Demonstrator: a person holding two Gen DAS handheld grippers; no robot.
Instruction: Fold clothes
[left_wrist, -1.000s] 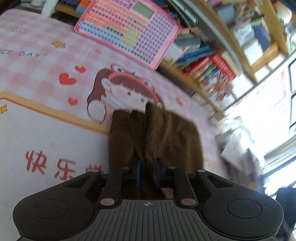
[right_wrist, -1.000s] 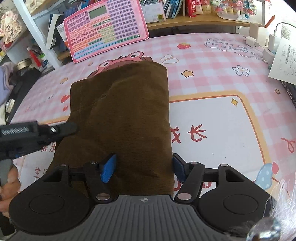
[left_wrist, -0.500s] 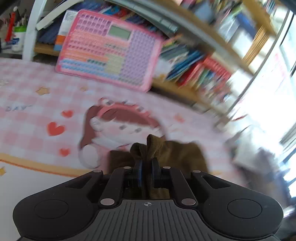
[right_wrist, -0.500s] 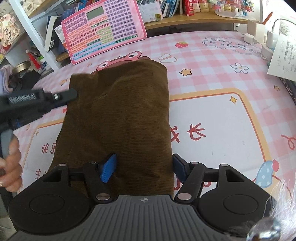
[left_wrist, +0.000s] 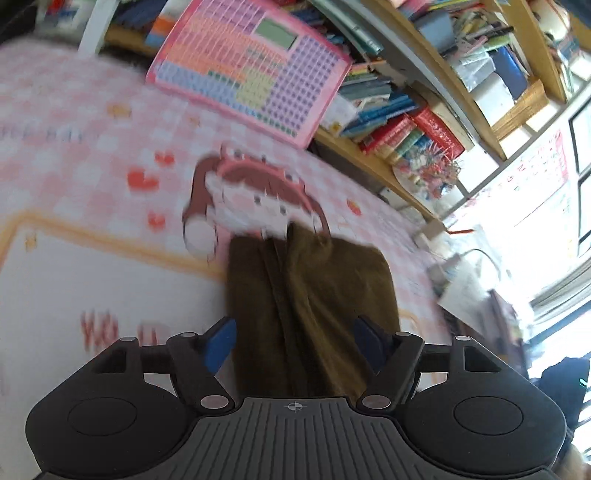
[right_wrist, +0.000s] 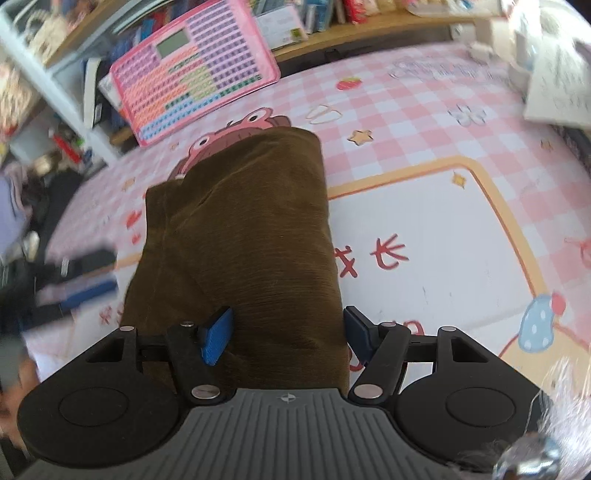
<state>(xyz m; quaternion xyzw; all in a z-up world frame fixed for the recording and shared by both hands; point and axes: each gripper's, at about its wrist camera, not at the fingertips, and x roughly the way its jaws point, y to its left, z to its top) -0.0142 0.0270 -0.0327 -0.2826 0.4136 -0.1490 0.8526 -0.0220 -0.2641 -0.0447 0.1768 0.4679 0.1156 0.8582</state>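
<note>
A folded brown corduroy garment (right_wrist: 236, 236) lies flat on the pink checked mat (right_wrist: 424, 110). In the left wrist view the same garment (left_wrist: 314, 288) runs away from me between the blue pads (left_wrist: 221, 345) of my left gripper (left_wrist: 295, 343). Its jaws are opening, stand wide and do not press the cloth. The left gripper (right_wrist: 94, 275) also shows blurred at the garment's left edge in the right wrist view. My right gripper (right_wrist: 286, 338) hangs over the garment's near end, jaws apart. One pad rests over the cloth and the other stands at its right fold.
A pink keyboard-style board (right_wrist: 192, 70) leans against the low shelf at the back. Crowded bookshelves (left_wrist: 406, 122) stand behind the mat. Papers and a charger (right_wrist: 554, 85) lie at the far right. A hand (right_wrist: 14, 373) shows at the lower left.
My left gripper was shut on a pinch of the garment and lifted it; now its jaws have opened, the cloth has dropped flat and the gripper has drawn back. The right gripper stayed in place.
</note>
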